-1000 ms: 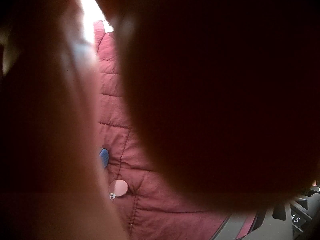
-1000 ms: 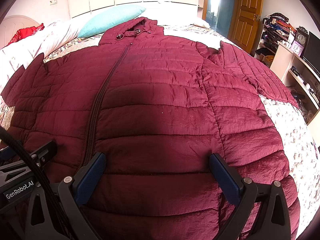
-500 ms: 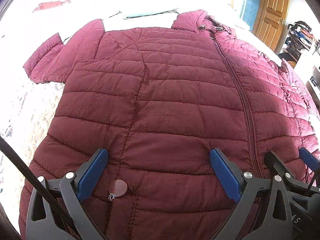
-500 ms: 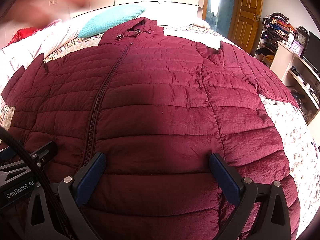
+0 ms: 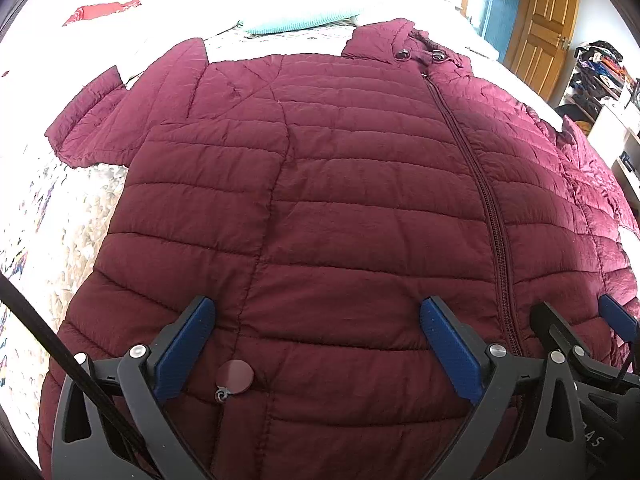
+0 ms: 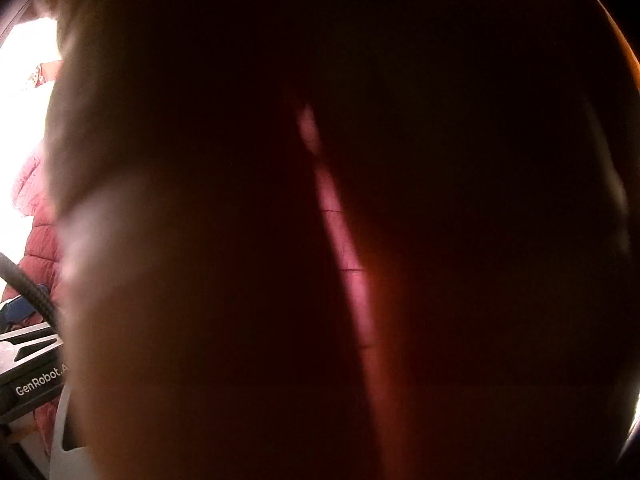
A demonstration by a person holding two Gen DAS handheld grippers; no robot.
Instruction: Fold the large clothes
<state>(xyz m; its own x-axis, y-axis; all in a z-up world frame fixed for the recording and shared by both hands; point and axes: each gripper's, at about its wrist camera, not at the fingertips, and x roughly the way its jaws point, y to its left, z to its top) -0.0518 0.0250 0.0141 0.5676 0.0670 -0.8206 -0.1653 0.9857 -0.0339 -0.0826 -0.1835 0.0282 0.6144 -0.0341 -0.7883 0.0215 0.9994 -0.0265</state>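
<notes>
A maroon quilted jacket [image 5: 340, 200] lies spread flat on the bed, zipped, collar at the far end, sleeves out to both sides. My left gripper [image 5: 316, 312] hovers open over its lower left front, with a round maroon tag [image 5: 236, 376] between the fingers. At the lower right of this view my right gripper [image 5: 584, 320] sits beside the zip with its fingers apart. In the right wrist view a dark blurred shape, seemingly a hand [image 6: 280, 240], covers nearly the whole lens; only slivers of jacket [image 6: 348, 248] and the left gripper's body [image 6: 36, 384] show.
A patterned bedspread [image 5: 52, 208] lies under the jacket. A teal pillow [image 5: 304, 20] and a red cloth [image 5: 100, 8] are at the head of the bed. A wooden door [image 5: 548, 20] and cluttered shelves [image 5: 600, 76] stand to the right. A black cable [image 5: 60, 352] crosses the lower left.
The blurred shape that covered the left lens a second ago is gone. The right lens, uncovered until half a second ago, is now blocked. Neither gripper has shifted over the jacket.
</notes>
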